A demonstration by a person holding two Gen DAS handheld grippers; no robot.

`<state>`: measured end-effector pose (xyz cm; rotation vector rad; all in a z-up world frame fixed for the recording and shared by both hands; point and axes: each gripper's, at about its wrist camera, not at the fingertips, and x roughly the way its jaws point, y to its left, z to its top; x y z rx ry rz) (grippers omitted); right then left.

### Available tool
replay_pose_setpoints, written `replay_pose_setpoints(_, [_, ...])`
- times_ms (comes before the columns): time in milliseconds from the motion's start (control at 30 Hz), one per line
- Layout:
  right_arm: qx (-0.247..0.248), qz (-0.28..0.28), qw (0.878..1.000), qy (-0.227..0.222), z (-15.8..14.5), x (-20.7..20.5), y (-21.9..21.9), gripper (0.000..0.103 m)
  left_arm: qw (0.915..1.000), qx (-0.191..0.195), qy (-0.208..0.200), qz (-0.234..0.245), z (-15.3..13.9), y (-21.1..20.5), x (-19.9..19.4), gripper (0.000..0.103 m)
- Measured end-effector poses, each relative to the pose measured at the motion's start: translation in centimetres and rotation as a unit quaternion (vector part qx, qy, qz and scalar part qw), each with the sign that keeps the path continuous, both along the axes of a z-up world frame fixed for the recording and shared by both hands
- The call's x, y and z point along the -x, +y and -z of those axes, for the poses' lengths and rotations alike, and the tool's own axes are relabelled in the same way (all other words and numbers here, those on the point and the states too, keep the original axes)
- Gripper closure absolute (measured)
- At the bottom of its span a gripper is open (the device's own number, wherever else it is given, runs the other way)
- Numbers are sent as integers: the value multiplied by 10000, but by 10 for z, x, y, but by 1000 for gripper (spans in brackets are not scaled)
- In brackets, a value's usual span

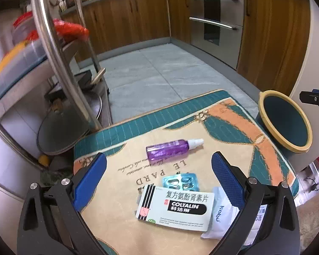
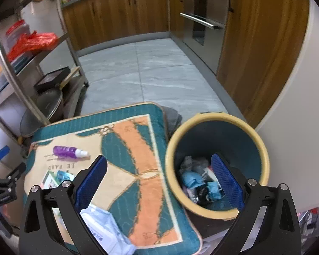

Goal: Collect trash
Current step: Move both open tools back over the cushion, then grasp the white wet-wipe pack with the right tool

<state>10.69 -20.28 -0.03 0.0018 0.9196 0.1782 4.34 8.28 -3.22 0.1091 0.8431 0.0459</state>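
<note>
Judging by the bin (image 2: 217, 165), you are partway through: crumpled scraps already lie at its bottom, while four pieces are left on the patterned mat (image 1: 234, 123) beside it. Your left tool (image 1: 159, 167) is spread wide and holds nothing, poised over the medicine box (image 1: 176, 208); the blister pack (image 1: 180, 180) touches that box on its far side, the purple spray bottle (image 1: 170, 149) lies beyond, and a white wipes packet (image 1: 219, 212) sits against the box toward the bin. Your right tool (image 2: 159, 170) is spread too, empty, over the bin's rim.
</note>
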Motion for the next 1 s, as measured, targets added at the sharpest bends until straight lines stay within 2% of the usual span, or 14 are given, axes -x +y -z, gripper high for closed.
replay_pose_setpoints(100, [105,-130,9999,21,3,0,12,6,9998,7,217,-53,12,8,-2,6])
replay_pose_setpoints(200, [205,-315,9993,65,7,0,28,6,9980,-15,631,-9,33,10,-6,6])
replay_pose_setpoints(300, [192,-430,9989,69,8,-1,38,6,9959,111,898,18,48,10,-4,6])
replay_pose_setpoints(400, [189,-566,9982,63,10,-2,50,6,9938,-162,1103,39,63,4,-2,6])
replay_pose_setpoints(533, [168,-889,9957,205,22,2,65,6,9927,-131,1195,-70,68,10,-3,6])
replay_pose_setpoints(633, [39,-1332,9893,598,45,11,77,6,9928,-179,1174,-180,64,16,-5,6])
replay_pose_setpoints(700, [167,-1654,9823,861,63,18,87,9,9929,-154,1158,-221,63,19,-6,6])
replay_pose_setpoints(767, [329,-1986,9737,1070,80,27,94,20,9928,-135,1168,-234,62,21,-7,6])
replay_pose_setpoints(800, [401,-2068,9706,1165,86,31,95,32,9927,-149,1173,-229,62,21,-7,6])
replay_pose_setpoints(833, [515,-2160,9661,1313,94,35,96,39,9928,-155,1170,-222,62,20,-7,6])
replay_pose_setpoints(900, [661,-2226,9606,1526,105,41,93,48,9929,-150,1162,-182,61,19,-8,6])
replay_pose_setpoints(1000, [543,-2117,9597,1769,107,48,78,49,9929,-174,1171,-117,62,15,-11,6])
